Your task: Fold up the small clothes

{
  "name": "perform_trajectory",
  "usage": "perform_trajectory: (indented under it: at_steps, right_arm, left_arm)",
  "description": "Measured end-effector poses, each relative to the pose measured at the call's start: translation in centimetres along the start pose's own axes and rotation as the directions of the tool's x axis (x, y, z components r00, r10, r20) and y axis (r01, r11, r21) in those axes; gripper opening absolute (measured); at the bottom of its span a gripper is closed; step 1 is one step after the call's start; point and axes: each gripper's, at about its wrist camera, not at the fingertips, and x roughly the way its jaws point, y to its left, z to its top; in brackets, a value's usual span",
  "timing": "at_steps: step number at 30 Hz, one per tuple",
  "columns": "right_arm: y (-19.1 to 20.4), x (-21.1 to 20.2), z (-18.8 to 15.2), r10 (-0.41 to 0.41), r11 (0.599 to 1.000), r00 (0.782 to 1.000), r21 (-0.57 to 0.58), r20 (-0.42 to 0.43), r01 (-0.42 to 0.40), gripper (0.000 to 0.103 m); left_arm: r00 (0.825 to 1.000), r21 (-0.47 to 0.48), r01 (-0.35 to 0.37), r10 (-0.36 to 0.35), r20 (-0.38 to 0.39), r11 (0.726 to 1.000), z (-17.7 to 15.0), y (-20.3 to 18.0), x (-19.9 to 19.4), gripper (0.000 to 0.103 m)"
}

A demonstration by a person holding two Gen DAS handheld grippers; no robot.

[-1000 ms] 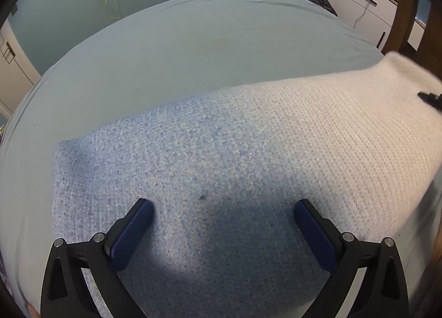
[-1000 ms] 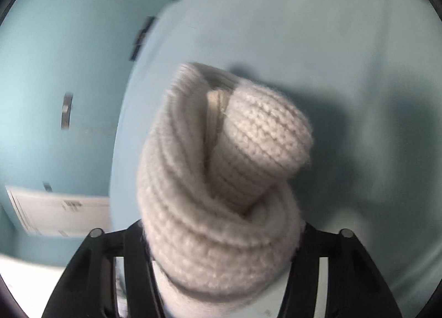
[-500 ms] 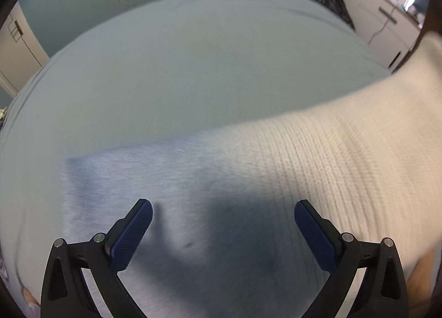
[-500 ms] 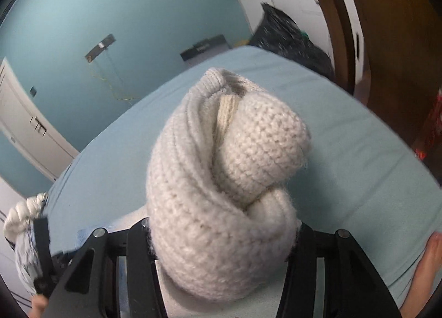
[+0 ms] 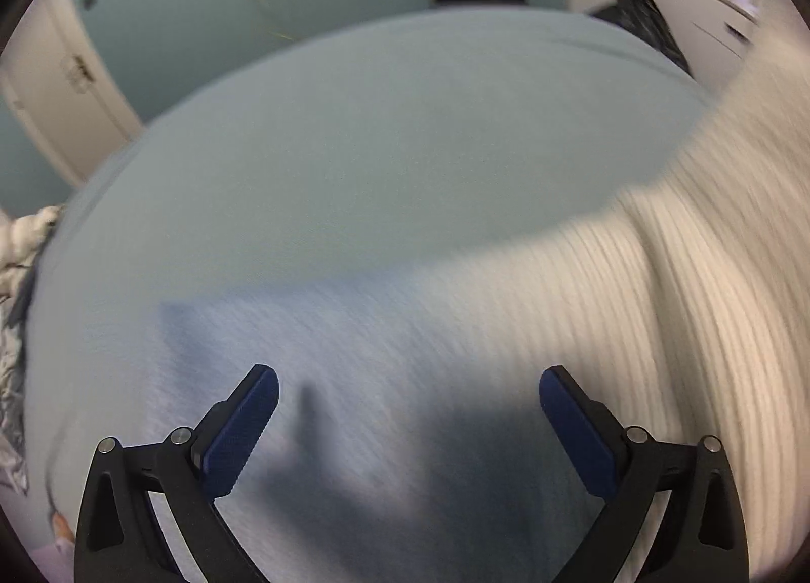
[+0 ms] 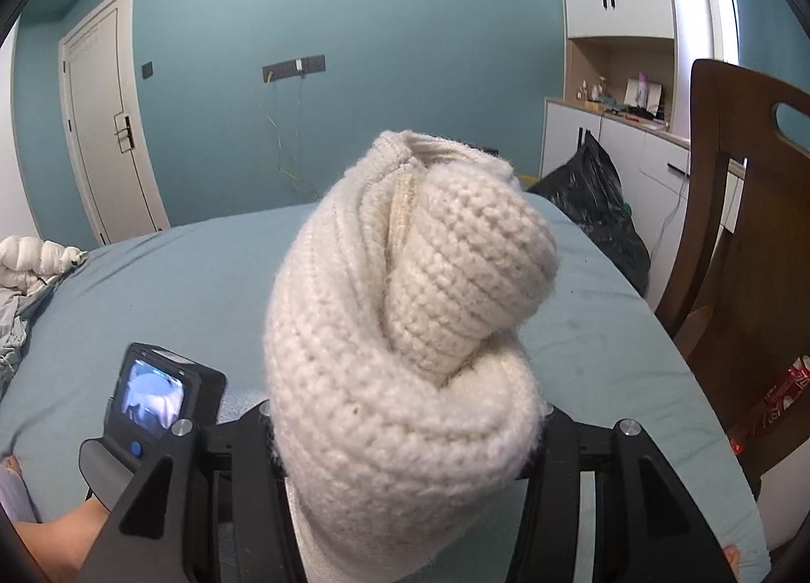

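A cream knitted garment (image 5: 455,330) lies spread on the light blue bed sheet (image 5: 405,153). Its right part (image 5: 734,228) rises off the bed, blurred by motion. My left gripper (image 5: 409,380) stands open just over the flat part, nothing between its blue pads (image 5: 238,436). In the right wrist view my right gripper (image 6: 405,431) is shut on the bunched, twisted end of the same knit (image 6: 405,304), held up above the bed; the wool hides its fingertips. The left gripper's body with its small screen (image 6: 152,406) shows at lower left.
A wooden chair (image 6: 749,228) stands at the bed's right edge, with a black bag (image 6: 592,208) and white cabinets (image 6: 633,148) behind it. Crumpled white and grey clothes (image 6: 35,264) lie at the bed's left. A person's bare limb (image 6: 50,542) is at lower left.
My right gripper has risen and rolled upright with the knit end, pulling the garment's right side up off the bed. The left gripper shifted slightly and stays open.
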Motion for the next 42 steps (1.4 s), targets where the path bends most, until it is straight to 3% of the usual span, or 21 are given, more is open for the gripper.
perform_trajectory:
  at_steps: [4, 6, 10, 13, 16, 19, 21, 24, 26, 29, 33, 36, 39, 42]
  right_arm:
    - [0.0, 0.1, -0.1, 0.013, 1.000, 1.000, -0.010, 0.018, -0.013, 0.046]
    - [0.4, -0.4, -0.5, 0.024, 0.999, 0.999, -0.045, 0.042, -0.022, 0.046]
    - [2.9, -0.3, -0.9, 0.064, 0.983, 0.995, -0.177, 0.076, -0.049, 0.046]
    - [4.6, 0.0, -1.5, 0.087, 0.970, 0.993, -0.234, 0.073, -0.068, 0.046]
    - [4.6, -0.5, -1.3, 0.093, 0.964, 0.991, -0.256, 0.098, -0.065, 0.046]
    - [4.0, -0.7, -0.7, 0.095, 0.970, 0.991, -0.230, 0.096, -0.071, 0.046]
    - [3.5, -0.4, -0.1, 0.104, 0.977, 0.992, -0.192, 0.077, -0.088, 0.046]
    - [2.7, -0.3, 0.5, 0.121, 0.985, 0.991, -0.130, 0.049, -0.114, 0.047]
    - [2.4, -0.1, 0.6, 0.135, 0.987, 0.991, -0.087, 0.024, -0.132, 0.047]
    - [2.2, 0.3, 0.4, 0.155, 0.987, 0.988, -0.046, -0.011, -0.156, 0.047]
    - [1.6, -0.1, 0.1, 0.150, 0.988, 0.989, -0.045, 0.010, -0.150, 0.047]
    - [1.2, -0.5, 0.2, 0.146, 0.989, 0.989, -0.028, 0.007, -0.146, 0.046]
    - [1.2, -0.7, 0.1, 0.146, 0.989, 0.989, -0.019, 0.000, -0.146, 0.047]
    - [1.8, -0.7, 0.0, 0.139, 0.990, 0.990, -0.034, -0.007, -0.139, 0.047]
  left_arm:
    - [0.999, -0.041, -0.004, 0.003, -0.048, 0.999, 2.5, -0.2, 2.5, 0.103]
    - [0.998, -0.004, -0.037, 0.037, -0.043, 0.999, 2.7, -1.4, 3.4, 0.103]
    - [0.997, 0.073, -0.079, 0.079, 0.015, 0.994, 2.2, -3.2, 4.2, 0.103]
    - [0.999, 0.088, -0.036, 0.036, 0.003, 0.995, 1.4, -1.8, 2.7, 0.103]
    - [0.998, 0.115, -0.056, 0.053, 0.031, 0.992, -1.1, 0.3, 1.0, 0.103]
    - [0.999, 0.118, -0.034, 0.029, 0.041, 0.992, -4.0, 0.7, -0.4, 0.103]
    - [0.999, 0.176, -0.018, 0.013, 0.031, 0.984, -5.9, -0.6, -0.4, 0.103]
    - [0.981, 0.277, -0.149, 0.107, 0.162, 0.949, -7.8, -3.5, -1.3, 0.103]
    - [0.976, 0.292, -0.182, 0.136, 0.171, 0.939, -8.1, -4.7, -0.8, 0.103]
    - [0.982, 0.262, -0.163, 0.129, 0.141, 0.951, -7.8, -5.0, -0.8, 0.101]
    - [0.981, 0.259, -0.146, 0.105, 0.165, 0.955, -8.0, -3.3, -2.0, 0.101]
    - [0.992, 0.262, -0.057, 0.025, 0.122, 0.963, -8.3, -3.3, -2.6, 0.102]
    - [0.991, 0.282, -0.078, 0.044, 0.123, 0.956, -8.5, -3.9, -2.4, 0.102]
    - [0.994, 0.269, -0.054, 0.028, 0.102, 0.962, -8.8, -5.5, -2.3, 0.102]
